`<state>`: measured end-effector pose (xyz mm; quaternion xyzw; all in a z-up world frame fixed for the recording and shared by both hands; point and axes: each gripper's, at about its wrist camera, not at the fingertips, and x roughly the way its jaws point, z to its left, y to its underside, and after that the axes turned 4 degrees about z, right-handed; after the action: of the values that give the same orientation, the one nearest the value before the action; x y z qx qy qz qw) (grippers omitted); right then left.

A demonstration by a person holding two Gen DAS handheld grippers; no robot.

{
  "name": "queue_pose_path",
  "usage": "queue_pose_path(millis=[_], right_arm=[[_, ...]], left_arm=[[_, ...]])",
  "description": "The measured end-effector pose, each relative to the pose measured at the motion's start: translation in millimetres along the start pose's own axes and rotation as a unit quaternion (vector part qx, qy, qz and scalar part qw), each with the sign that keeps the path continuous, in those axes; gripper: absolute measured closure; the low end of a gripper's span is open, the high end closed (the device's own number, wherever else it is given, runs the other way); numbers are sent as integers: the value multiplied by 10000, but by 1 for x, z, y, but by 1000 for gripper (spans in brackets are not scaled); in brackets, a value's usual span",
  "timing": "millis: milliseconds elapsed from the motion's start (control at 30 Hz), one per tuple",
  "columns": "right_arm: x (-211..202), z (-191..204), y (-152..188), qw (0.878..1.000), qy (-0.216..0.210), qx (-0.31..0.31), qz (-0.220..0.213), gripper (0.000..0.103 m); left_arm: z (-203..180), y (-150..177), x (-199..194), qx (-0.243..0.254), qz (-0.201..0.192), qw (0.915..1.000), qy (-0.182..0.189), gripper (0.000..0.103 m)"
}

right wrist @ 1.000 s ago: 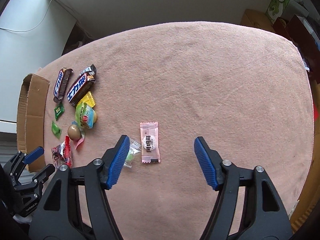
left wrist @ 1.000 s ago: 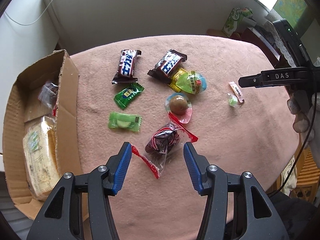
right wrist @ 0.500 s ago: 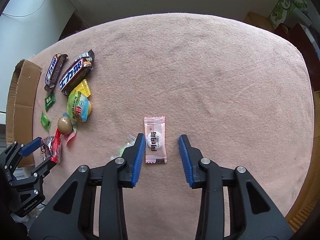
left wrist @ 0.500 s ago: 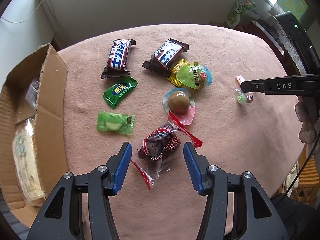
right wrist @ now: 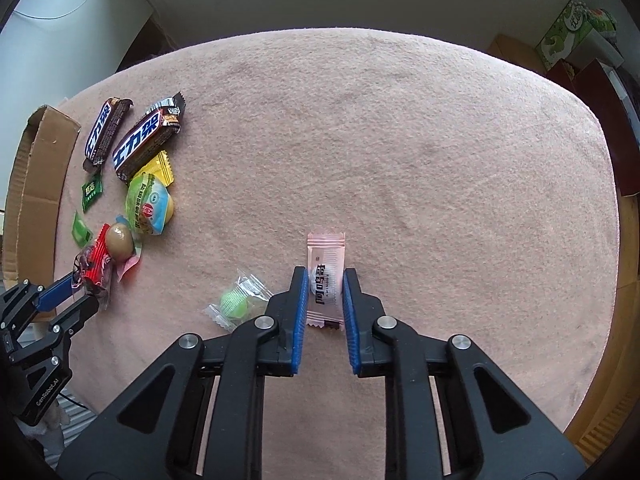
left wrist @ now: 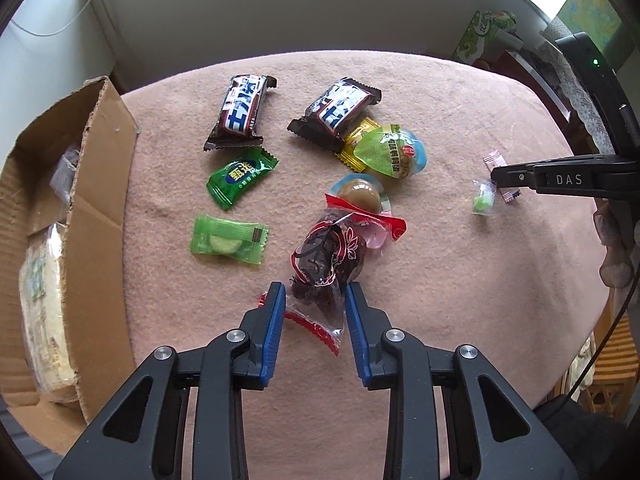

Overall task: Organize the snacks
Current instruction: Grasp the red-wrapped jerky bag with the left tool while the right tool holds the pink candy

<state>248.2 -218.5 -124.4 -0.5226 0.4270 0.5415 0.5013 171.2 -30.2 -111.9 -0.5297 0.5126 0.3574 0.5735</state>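
Observation:
My left gripper (left wrist: pixel 314 292) points down at a clear bag of dark dried fruit with red ends (left wrist: pixel 326 256). Its jaws are closing and the blue pads touch the bag's near end on both sides. My right gripper (right wrist: pixel 325 280) is shut on a pink candy sachet (right wrist: pixel 325 256) that lies flat on the pink cloth (right wrist: pixel 400 140). A green ball candy in clear wrap (right wrist: pixel 234 303) lies just left of it. The cardboard box (left wrist: pixel 100 184) stands open at the left, with a wrapped pale block inside.
Beyond the bag lie two chocolate bars (left wrist: pixel 242 110) (left wrist: pixel 340 110), two green candies (left wrist: pixel 240 176) (left wrist: pixel 228 236), a yellow packet (left wrist: pixel 354 140) and two packed eggs (left wrist: pixel 390 154) (left wrist: pixel 358 196). A green tissue box (right wrist: pixel 568 36) stands off the far right.
Both pairs of jaws have narrowed from wide open: the right ones onto the pink sachet, the left ones onto the dried-fruit bag. The left gripper has come a little closer to its bag.

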Motion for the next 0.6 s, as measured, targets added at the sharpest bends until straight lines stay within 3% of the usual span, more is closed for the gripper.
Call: queue_pose_path(millis=[200,233,300,400,600], right_arm=[[-3,-14,2,10000,-71,7,23,86],[0,-13,-2,10000,-79,6,29,86],[-1,-13,-1,10000,-91,12,23,86],[-1,-14,0,9999,-113,30,19,86],[-1,-12,0,9999,-112,10,13,86]], left_arm=[[0,1,-6,135,-44,9998,147,77],[0,1,-7,144,-37,9997,191,74],[1,-2,-9,174,-61,9998,87,56],[-1,-12,-10,239,-63,9997,23,45],[-12,-26,0,465,-56,9989,-72,46]])
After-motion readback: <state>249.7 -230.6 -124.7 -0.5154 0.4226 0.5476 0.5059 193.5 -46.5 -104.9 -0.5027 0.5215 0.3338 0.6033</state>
